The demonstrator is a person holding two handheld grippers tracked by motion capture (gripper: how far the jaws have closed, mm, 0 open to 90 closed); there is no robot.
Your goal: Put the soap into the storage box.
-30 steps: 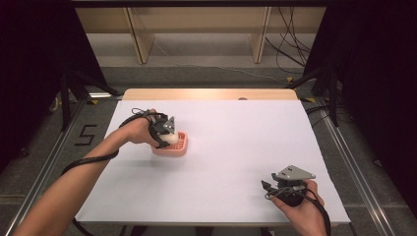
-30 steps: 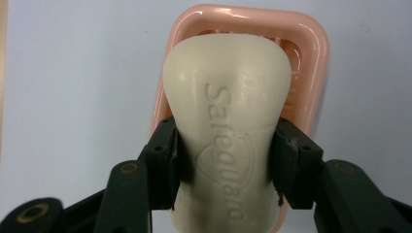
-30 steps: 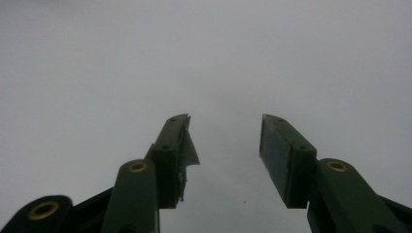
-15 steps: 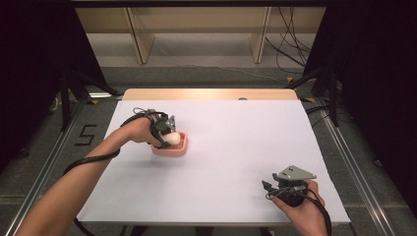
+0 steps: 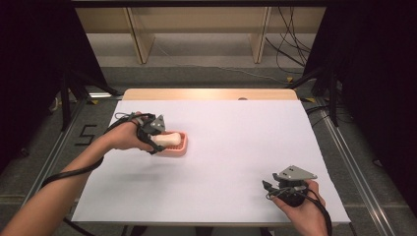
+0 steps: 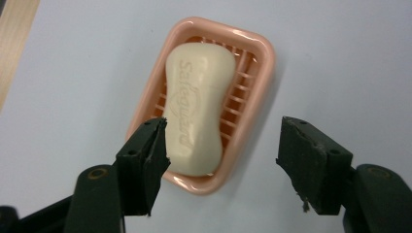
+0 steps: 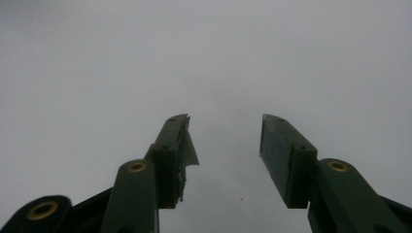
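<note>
A cream bar of soap [image 6: 197, 107] lies in a pink slatted soap dish [image 6: 254, 63] on the white table. In the high view the soap [image 5: 167, 139] and dish [image 5: 180, 147] sit at the left middle of the table. My left gripper [image 6: 221, 141] hangs open just above the dish's near end, its jaws wide apart and nothing between them; from above, the left gripper [image 5: 156, 137] is at the dish's left end. My right gripper [image 5: 268, 188] rests open near the table's front right, and in its own view the right gripper [image 7: 224, 131] faces bare white surface.
The white sheet [image 5: 236, 137] covers the table, with a wooden strip [image 5: 206, 93] at the far edge. Beyond it stand shelf legs and loose cables [image 5: 285, 44] on the floor. A metal rail [image 5: 354, 162] runs along the right side.
The left hand has drawn back slightly to the left from the dish, leaving the soap lying in it. The right hand has stayed put.
</note>
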